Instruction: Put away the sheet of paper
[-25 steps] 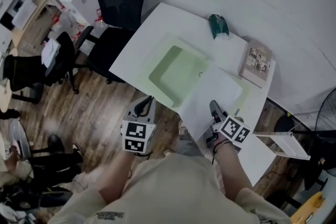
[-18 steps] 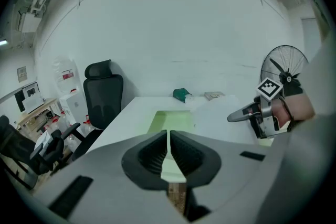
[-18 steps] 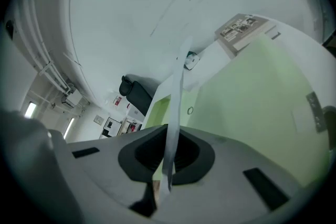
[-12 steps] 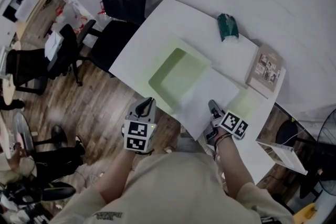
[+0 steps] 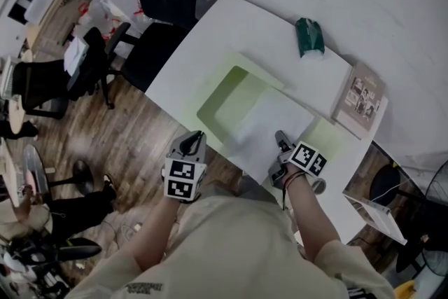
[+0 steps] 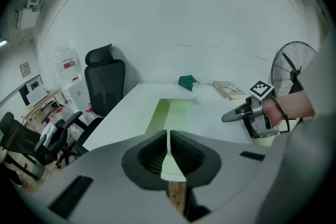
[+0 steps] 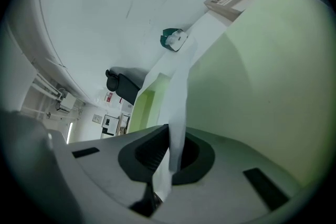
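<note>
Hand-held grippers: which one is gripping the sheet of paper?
The right hand-held gripper: its jaws pinch the sheet of paper; the left hand-held gripper is shut, empty.

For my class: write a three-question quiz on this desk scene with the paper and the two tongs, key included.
1. True or false: the right tongs are shut on the sheet of paper.
2. In the head view, which thing does the sheet partly cover? A) green folder B) red tray C) laptop
3. Fill in: the left tongs, shut and off the table's edge, hold ____.
Key: 1 true; 2 A; 3 nothing.
</note>
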Available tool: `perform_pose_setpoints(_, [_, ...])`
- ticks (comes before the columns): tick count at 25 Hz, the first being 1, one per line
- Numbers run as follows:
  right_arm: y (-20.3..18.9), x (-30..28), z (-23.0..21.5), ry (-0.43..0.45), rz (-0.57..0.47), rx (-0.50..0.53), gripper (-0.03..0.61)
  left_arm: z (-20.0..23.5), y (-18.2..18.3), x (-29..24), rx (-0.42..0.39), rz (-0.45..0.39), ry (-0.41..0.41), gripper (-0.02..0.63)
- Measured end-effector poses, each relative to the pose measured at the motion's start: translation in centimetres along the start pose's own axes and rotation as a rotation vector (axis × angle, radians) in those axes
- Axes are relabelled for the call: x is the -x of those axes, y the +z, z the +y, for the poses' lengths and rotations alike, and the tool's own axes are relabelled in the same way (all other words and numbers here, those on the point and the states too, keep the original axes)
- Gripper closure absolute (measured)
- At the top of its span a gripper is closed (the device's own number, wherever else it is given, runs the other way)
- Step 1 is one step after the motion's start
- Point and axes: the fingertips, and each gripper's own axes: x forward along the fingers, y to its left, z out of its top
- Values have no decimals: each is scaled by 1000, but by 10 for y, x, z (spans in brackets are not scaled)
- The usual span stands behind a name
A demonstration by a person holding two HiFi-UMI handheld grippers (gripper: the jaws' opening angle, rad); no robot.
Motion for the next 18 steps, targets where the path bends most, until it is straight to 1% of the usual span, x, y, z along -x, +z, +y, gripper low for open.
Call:
perform_pose_setpoints(5, [0,-16,3,-4,15,9,555,3,-6,-1,19,21,11,578])
perform_pose_setpoints(10, [-2,-31,13,-13,12,24,555,14,-10,-7,40,30,17,578])
perform_pose_setpoints(18, [-3,-55,30,-34,-9,1,555,34,-3,-25,20,49,-34,580])
